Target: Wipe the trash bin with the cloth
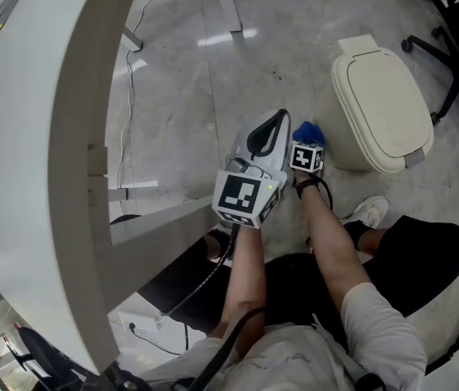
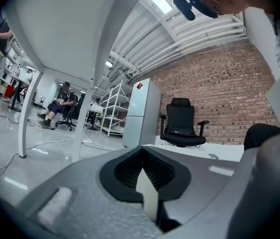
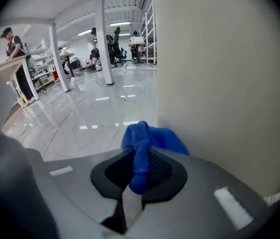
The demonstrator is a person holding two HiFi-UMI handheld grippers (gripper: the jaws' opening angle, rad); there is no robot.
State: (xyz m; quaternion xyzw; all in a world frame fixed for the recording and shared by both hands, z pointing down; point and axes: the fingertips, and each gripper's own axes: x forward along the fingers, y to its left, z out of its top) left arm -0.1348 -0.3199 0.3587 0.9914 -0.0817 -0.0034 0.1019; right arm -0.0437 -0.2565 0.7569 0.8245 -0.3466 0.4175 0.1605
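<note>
On floor, right of both grippers: cream trash bin [image 1: 380, 108], lid down. Right gripper [image 3: 139, 173] clamps blue cloth [image 3: 147, 138], bin wall just to its right. Left gripper [image 2: 143, 178] closed, empty, farther away.

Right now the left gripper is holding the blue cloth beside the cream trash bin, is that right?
No, the right gripper holds the blue cloth beside the cream trash bin. The right gripper view shows the cloth pinched in its jaws; the left gripper is shut on nothing.
</note>
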